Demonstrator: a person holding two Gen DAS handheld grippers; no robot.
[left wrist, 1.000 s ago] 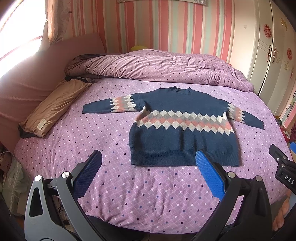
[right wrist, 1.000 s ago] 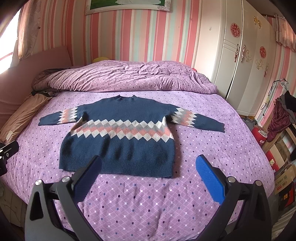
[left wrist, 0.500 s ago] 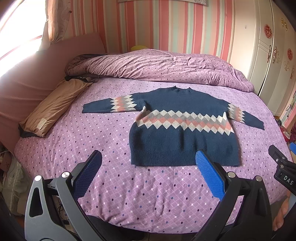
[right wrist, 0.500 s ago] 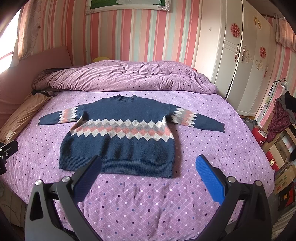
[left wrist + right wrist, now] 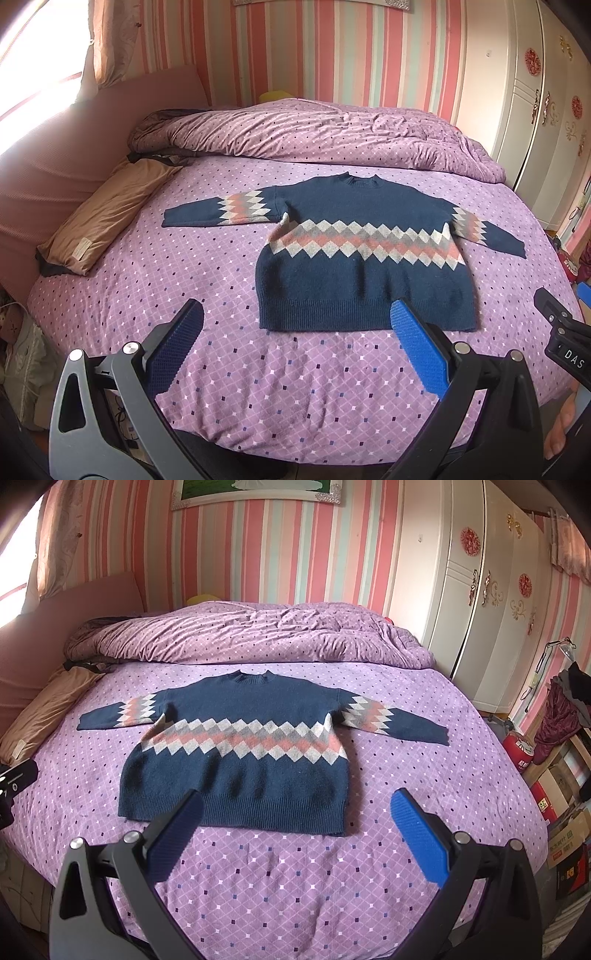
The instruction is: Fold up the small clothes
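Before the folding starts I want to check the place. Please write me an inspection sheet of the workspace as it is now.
Surface: bed with a purple dotted sheet, mostly smooth.
Job's things: one navy sweater with a diamond band, lying flat, both sleeves spread out, hem toward the cameras; not yet folded.
Clutter: rolled purple quilt behind the sweater; tan pillow at the bed's left edge.
Grippers: left gripper and right gripper both open, holding nothing, above the near edge of the bed, not touching the sweater.
Cables: nothing seen on the bed.
Surroundings: striped wall, white wardrobe, boxes and clothes on the floor at right.
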